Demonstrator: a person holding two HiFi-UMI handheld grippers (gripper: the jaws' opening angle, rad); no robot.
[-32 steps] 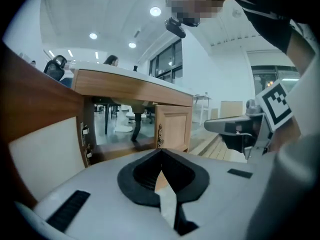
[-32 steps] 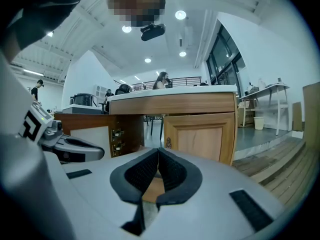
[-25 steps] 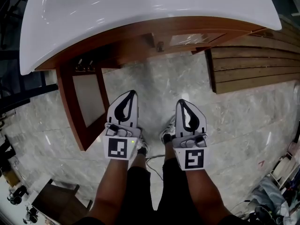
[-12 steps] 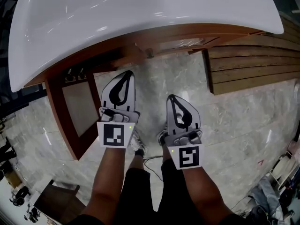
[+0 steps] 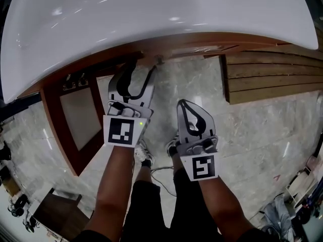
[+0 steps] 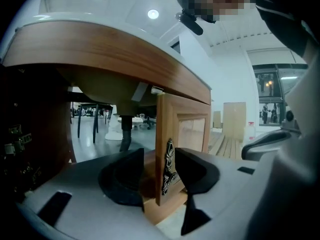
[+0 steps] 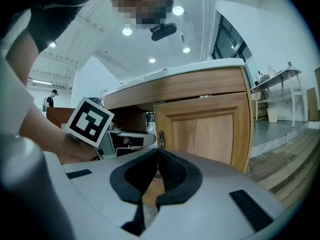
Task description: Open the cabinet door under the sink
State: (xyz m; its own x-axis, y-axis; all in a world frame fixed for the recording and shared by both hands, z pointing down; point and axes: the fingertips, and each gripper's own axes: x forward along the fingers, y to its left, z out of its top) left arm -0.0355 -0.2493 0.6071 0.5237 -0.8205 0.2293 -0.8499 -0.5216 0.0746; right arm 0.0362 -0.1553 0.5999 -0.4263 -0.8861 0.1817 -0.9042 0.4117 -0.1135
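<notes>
Door edge [image 6: 161,119] btwn L gripper [image 5: 140,70] jaws, under sink [image 5: 151,14]; other door [image 5: 75,116] at left.

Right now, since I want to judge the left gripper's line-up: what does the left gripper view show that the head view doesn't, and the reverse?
Only the left gripper view: the cabinet door's edge, with its ornate handle, stands between the left gripper's jaws, which have just been opening, with a gap on the handle side; also the drain pipe. Only the head view: that gripper's marker cube and the person's forearms and shoes. Both: the white sink, the door and the left gripper.
</notes>
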